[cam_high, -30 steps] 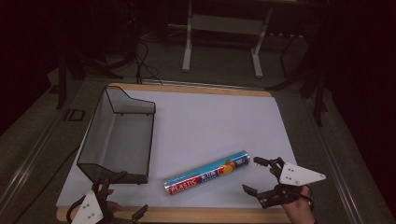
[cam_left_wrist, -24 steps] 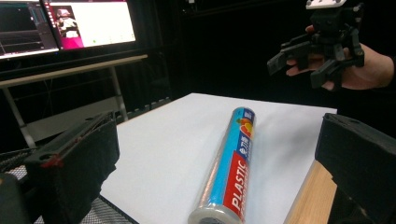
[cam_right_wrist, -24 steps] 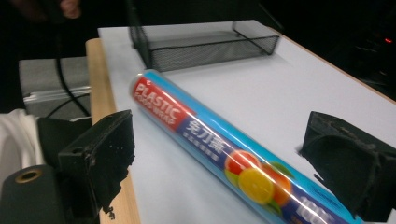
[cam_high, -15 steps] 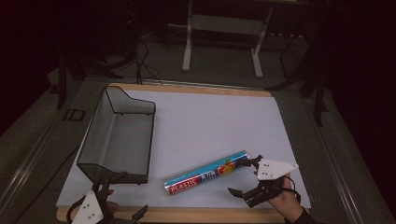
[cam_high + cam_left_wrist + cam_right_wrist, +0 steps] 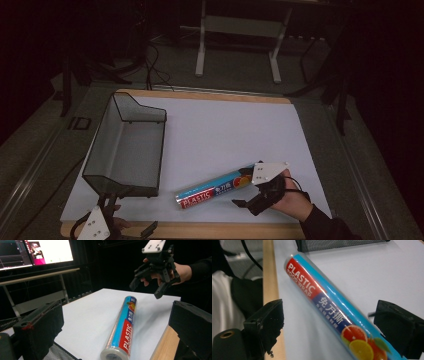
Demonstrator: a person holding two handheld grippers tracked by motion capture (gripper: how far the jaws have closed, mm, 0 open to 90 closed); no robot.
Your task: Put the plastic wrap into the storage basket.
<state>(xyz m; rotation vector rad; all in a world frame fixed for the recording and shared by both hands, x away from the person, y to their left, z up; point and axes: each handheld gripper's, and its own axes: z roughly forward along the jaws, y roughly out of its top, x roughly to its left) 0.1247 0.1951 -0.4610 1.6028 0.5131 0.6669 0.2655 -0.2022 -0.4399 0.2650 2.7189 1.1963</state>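
At the table's near edge the left gripper (image 5: 117,231) rests with jaws spread wide, holding nothing. Just beyond, the roll of plastic wrap (image 5: 218,189) lies flat on the white sheet (image 5: 230,135). The right gripper (image 5: 250,187) stands over the roll's orange-printed end, jaws wide apart on either side, not touching it. Farther left sits the wire basket (image 5: 127,145).

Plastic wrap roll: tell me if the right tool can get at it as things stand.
Probably yes. The right tool is open over the plastic wrap roll's orange-printed end, its jaws on either side, and nothing lies between them.
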